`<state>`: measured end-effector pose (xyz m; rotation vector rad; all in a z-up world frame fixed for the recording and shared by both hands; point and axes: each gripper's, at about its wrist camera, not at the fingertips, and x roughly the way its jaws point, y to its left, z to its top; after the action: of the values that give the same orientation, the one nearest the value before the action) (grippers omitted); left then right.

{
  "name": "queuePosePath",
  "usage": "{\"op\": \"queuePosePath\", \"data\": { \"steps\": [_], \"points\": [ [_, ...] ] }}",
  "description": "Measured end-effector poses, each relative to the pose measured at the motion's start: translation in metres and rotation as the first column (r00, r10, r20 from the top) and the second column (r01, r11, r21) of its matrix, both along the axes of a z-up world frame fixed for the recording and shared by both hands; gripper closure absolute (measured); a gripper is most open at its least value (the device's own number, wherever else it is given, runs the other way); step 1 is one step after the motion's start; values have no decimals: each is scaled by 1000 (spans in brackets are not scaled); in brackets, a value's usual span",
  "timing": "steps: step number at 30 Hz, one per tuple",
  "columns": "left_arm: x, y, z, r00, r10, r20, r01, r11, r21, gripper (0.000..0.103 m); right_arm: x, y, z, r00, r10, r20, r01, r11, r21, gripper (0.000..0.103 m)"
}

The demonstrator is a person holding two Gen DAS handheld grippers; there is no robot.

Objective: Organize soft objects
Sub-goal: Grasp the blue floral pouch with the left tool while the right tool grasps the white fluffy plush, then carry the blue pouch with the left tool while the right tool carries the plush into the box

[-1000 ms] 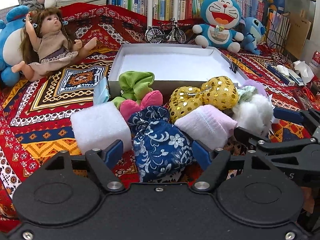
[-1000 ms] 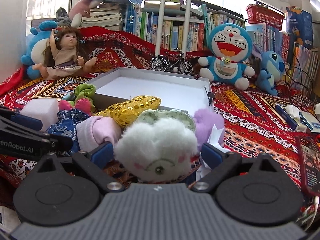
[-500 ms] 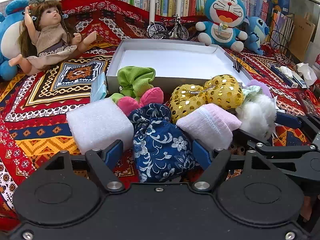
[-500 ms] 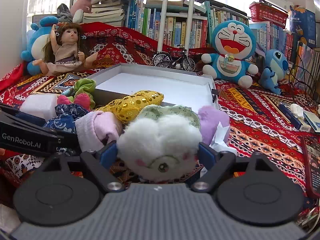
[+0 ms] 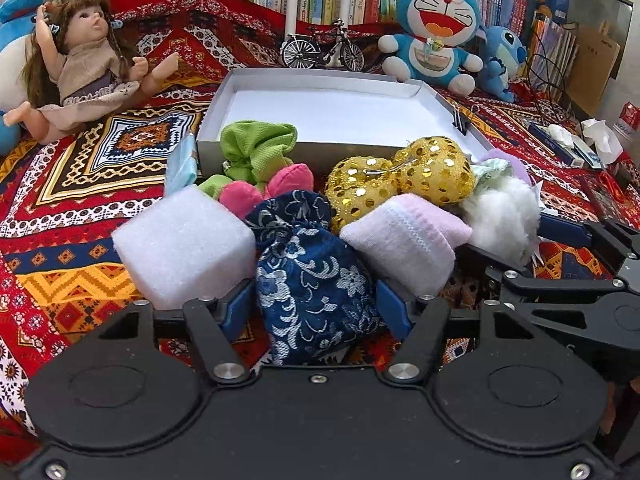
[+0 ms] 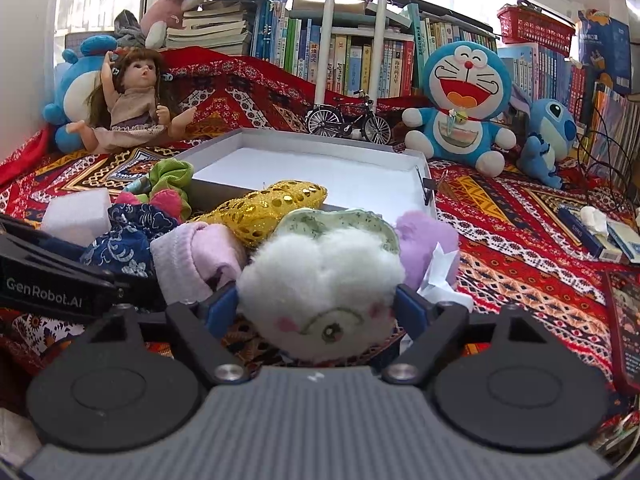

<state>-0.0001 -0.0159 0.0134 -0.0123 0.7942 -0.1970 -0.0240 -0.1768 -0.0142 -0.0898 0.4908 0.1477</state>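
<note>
In the left wrist view a dark blue floral pouch lies between the blue pads of my left gripper. Its jaws are closing and both pads touch the pouch's sides. In the right wrist view a white fluffy plush sits between the pads of my right gripper. Those jaws are closing too and press the plush's flanks. Around them lie a white foam block, a pink sock, a gold sequin toy, green and pink cloth pieces and a lilac plush.
An open white box stands just behind the pile on the patterned red cloth. Behind it are a toy bicycle, a blue cat plush, a small blue plush and a doll. Books line the back; small boxes and tissue lie right.
Both grippers' jaws have narrowed: the left pads have come in onto the blue pouch, the right pads onto the white plush. Neither hand has shifted much.
</note>
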Motion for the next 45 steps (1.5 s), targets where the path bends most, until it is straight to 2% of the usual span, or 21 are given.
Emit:
{"op": "queuePosePath", "data": {
  "steps": [2,5,9,12,21,29,45],
  "points": [
    [0,-1,-1,1000,3,1,-3,1000,4,38,1,-1,0,1000,-1,4,1,1000,5,19],
    [2,-1,-2,1000,18,-7,-18,1000,4,32,2,-4,-2,1000,0,0,0,1000,25,16],
    [4,1,-4,1000,22,-18,-23,1000,-8,32,7,-10,-6,1000,3,-18,-2,997,74,16],
    [3,0,-2,1000,-6,-19,6,999,-31,45,9,-12,-7,1000,3,-30,1,994,113,19],
    [-1,3,8,1000,-13,0,13,999,-39,58,-2,-11,4,1000,7,6,-7,994,110,21],
    [-8,4,21,999,-26,35,27,999,-47,62,-12,-7,19,998,12,63,-17,997,75,21],
    [-20,7,23,999,-31,32,32,999,-43,64,-14,-12,17,999,-15,52,10,995,96,21]
  ]
}}
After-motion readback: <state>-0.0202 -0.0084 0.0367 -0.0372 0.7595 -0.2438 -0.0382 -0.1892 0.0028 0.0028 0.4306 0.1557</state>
